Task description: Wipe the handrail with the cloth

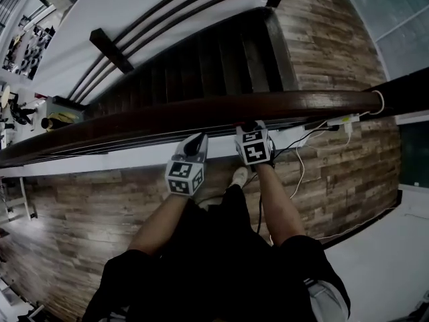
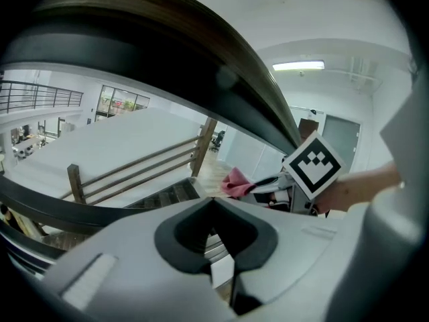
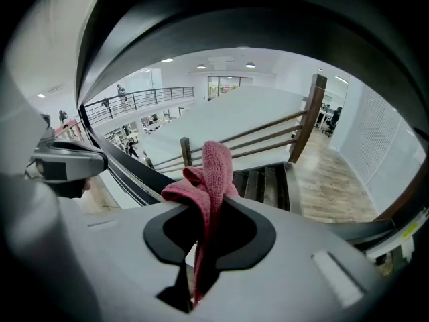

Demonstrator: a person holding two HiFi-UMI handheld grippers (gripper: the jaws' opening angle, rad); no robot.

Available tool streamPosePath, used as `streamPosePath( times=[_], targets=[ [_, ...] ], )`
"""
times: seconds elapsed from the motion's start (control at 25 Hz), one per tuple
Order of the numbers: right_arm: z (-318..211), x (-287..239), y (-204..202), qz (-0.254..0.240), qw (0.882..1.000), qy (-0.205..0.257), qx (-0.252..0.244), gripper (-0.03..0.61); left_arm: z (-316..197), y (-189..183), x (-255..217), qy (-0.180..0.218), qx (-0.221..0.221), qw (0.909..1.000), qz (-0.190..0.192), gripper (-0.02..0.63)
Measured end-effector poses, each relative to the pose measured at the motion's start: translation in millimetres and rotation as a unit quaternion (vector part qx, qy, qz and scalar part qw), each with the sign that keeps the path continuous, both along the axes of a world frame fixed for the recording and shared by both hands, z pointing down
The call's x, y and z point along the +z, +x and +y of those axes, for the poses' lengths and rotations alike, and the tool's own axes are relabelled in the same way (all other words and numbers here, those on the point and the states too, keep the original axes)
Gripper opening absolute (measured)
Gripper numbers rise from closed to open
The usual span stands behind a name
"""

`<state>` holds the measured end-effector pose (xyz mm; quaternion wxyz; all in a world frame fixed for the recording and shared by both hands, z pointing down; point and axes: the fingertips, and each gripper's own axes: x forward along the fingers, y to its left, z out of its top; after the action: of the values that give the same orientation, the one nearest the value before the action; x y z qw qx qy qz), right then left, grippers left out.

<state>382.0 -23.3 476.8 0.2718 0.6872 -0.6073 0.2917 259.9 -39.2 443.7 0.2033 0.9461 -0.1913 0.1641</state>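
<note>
1. I judge the wipe is about to start: my right gripper is clenched on the cloth, right at the near edge of the handrail.
2. My left gripper is closed on nothing, just beside it.
3. Next I'd press the cloth onto the rail and slide along.
4. The cloth is pink, bunched terry; the rail is dark, glossy wood.

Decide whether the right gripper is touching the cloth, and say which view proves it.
Touching. In the right gripper view, the right gripper has its jaws shut on the pink cloth, which is pinched between them and sticks out above.
</note>
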Motion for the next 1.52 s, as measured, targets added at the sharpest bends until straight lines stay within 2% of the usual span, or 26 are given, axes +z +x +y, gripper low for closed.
streamPosePath(
  times=[0.32,0.6,0.96,1.2,1.36,1.52],
  targets=[
    [-27.5,5.2,-38.8,0.010,1.000,-0.007,-0.028,0.051,-26.4,-40.8,1.4,0.001,-0.026,0.9996,-0.008,0.000],
    [-45.2,7.4,-68.9,-0.002,0.999,-0.010,-0.031,0.051,-46.9,-74.1,2.3,0.004,-0.036,0.9992,-0.016,0.000],
    [-72.8,6.1,-115.9,-0.005,0.999,-0.002,-0.048,0.051,-69.4,-118.0,12.2,-0.016,-0.061,0.9970,-0.045,0.000],
    [-90.2,6.1,-154.1,-0.001,0.995,-0.003,-0.102,0.051,-90.5,-151.1,14.5,-0.030,-0.124,0.9909,-0.044,0.000],
    [-92.5,10.8,-162.2,-0.005,0.990,-0.010,-0.138,0.051,-95.1,-157.1,16.6,-0.038,-0.167,0.9845,-0.039,0.000],
    [-96.1,11.3,-176.1,-0.009,0.985,-0.009,-0.170,0.051,-97.7,-164.0,15.2,-0.028,-0.192,0.9802,-0.038,0.000]
  ],
)
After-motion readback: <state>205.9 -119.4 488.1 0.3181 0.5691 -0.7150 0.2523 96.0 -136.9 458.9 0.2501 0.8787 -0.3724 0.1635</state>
